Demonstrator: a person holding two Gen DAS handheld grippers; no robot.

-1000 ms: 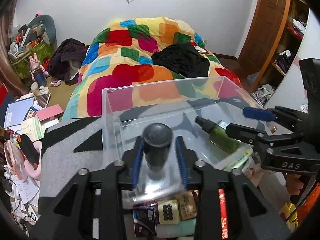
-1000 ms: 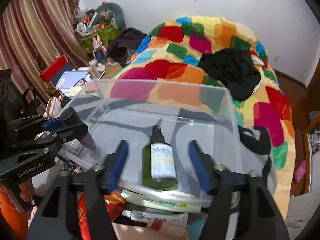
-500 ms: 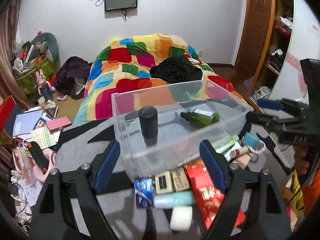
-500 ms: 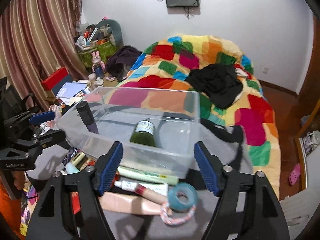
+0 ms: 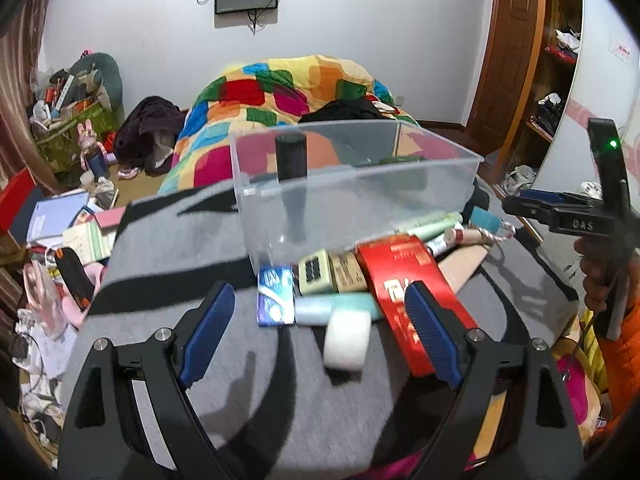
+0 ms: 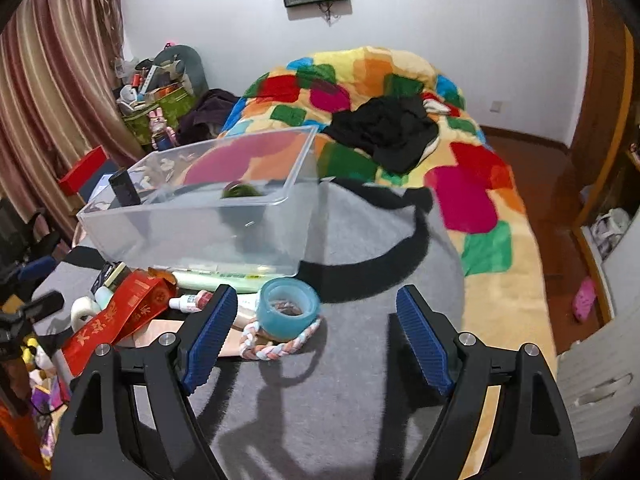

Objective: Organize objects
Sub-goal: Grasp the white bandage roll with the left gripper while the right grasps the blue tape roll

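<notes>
While both jaws widen empty, dark bottle [image 5: 291, 158] stands in clear bin [image 5: 360, 196].

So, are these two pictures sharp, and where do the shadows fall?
Left wrist view: strong fisheye bending at the edges; the clear bin and the dark bottle inside it are smeared by motion blur. Right wrist view: the blue tape roll looks slightly soft, and gripper shadows fall on the grey cloth.
</notes>
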